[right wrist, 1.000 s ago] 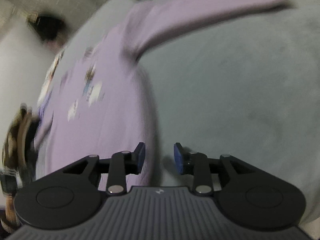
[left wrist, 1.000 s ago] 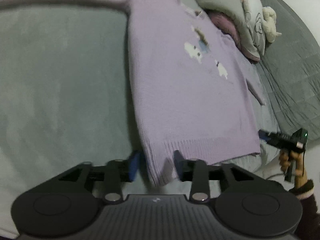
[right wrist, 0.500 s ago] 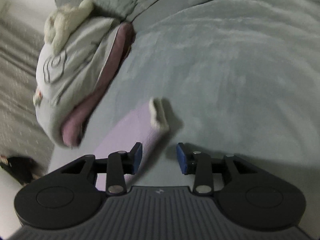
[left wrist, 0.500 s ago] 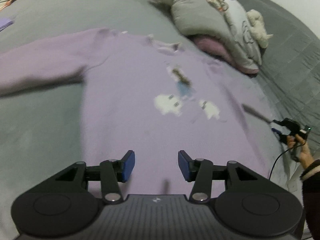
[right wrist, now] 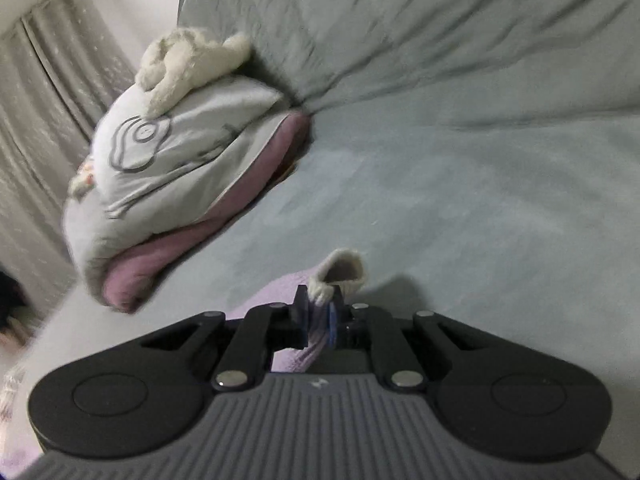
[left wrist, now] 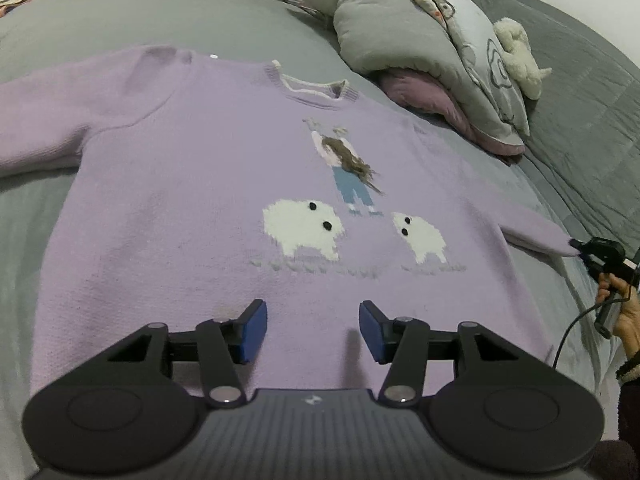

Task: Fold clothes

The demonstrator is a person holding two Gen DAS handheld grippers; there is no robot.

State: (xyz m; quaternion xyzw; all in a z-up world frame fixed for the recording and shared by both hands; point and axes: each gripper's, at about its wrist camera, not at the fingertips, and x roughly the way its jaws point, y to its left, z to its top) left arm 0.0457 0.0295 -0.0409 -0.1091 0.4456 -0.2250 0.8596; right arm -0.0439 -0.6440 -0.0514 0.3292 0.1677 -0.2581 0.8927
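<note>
- Lying flat and face up on the bed [left wrist: 100, 8], the lilac sweater [left wrist: 192, 208] has its collar at the far end and its hem nearest the left tool [left wrist: 312, 330]; the body's long axis runs away from that tool.
- Left tool: jaws apart and opening, poised over the lower front, nothing between them.
- Right tool [right wrist: 320, 312]: jaws closing, clamped on the right sleeve [right wrist: 280, 292] just behind its white cuff [right wrist: 344, 270]. In the left view the sleeve stretches out sideways to this tool.
- Judgement: the right hand is placed to carry the sleeve inward across the body.
- Containers: none in view. A pile of bedding [left wrist: 420, 52] with a plush toy [left wrist: 516, 56] lies beyond the sweater.
</note>
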